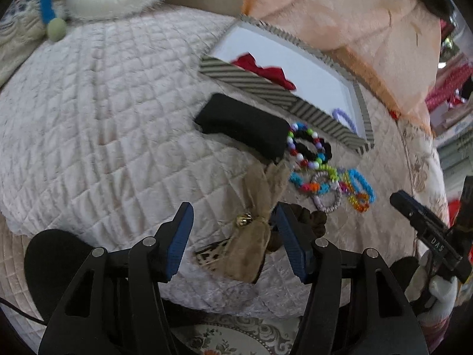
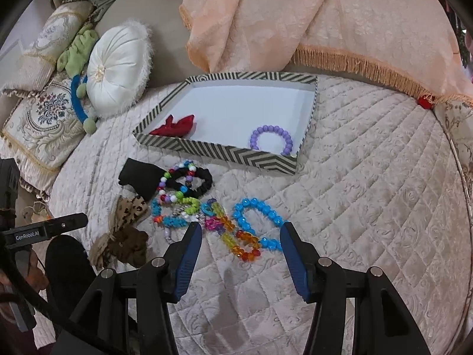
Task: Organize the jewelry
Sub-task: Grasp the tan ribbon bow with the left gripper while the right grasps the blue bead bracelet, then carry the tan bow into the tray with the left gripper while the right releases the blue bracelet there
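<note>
My left gripper (image 1: 233, 224) stands open over a tan bow with a gold bell (image 1: 254, 236), which lies between its fingers beside a brown scrunchie (image 1: 307, 219). My right gripper (image 2: 239, 230) is open too, low over an orange-yellow bead bracelet (image 2: 242, 245) and a blue bead bracelet (image 2: 257, 222). More bead bracelets and a black scrunchie (image 2: 189, 180) lie in a heap behind them, next to a black pad (image 1: 242, 124). The striped tray (image 2: 218, 151) holds a red cloth piece (image 2: 174, 127) and a purple bead bracelet (image 2: 272, 140).
Everything rests on a quilted cream cover (image 2: 354, 192). A peach fringed cloth (image 2: 295, 23) hangs behind the tray. A white round cushion (image 2: 118, 68), a blue and green toy (image 2: 78, 100) and embroidered pillows (image 2: 44, 124) sit at the back left.
</note>
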`<action>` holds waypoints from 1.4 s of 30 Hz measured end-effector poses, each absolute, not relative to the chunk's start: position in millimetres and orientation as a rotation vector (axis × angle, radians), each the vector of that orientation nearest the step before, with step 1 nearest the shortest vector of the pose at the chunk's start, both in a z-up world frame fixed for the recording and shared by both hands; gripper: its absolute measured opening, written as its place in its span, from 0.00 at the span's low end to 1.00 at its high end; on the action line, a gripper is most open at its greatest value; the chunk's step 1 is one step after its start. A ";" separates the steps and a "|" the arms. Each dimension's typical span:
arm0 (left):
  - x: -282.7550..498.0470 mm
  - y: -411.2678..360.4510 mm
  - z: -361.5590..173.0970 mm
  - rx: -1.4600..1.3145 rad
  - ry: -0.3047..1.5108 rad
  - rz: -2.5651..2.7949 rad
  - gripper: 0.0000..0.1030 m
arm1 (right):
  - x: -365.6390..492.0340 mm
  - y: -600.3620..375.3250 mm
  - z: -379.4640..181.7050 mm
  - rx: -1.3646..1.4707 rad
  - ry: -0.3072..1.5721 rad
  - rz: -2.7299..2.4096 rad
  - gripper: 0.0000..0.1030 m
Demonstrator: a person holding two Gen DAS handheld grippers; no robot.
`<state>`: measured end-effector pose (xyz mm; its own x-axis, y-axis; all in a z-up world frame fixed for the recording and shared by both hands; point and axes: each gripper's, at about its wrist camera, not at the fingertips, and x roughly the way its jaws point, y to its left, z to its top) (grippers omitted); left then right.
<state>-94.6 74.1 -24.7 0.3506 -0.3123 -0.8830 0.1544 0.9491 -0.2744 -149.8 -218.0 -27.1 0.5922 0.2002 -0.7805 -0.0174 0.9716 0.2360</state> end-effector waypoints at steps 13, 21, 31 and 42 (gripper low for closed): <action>-81.6 34.8 -64.7 -0.003 1.239 -0.294 0.57 | -122.8 -234.8 -57.9 0.145 0.976 0.100 0.41; -77.7 32.0 -68.4 -0.011 1.233 -0.295 0.56 | -101.1 -222.3 -81.2 0.022 1.045 0.144 0.23; -80.9 33.6 -56.7 -0.038 1.218 -0.333 0.17 | -114.3 -235.9 -48.9 0.076 0.950 0.174 0.09; -81.5 46.1 1.4 -0.069 1.095 -0.345 0.17 | -123.6 -235.5 10.0 0.082 0.826 0.181 0.09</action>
<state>-81.5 46.1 1.4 0.4102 -0.3073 -0.8586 0.2401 0.9447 -0.2234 -123.6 -235.5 10.0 0.6637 0.1917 -0.7230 -0.1280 0.9815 0.1426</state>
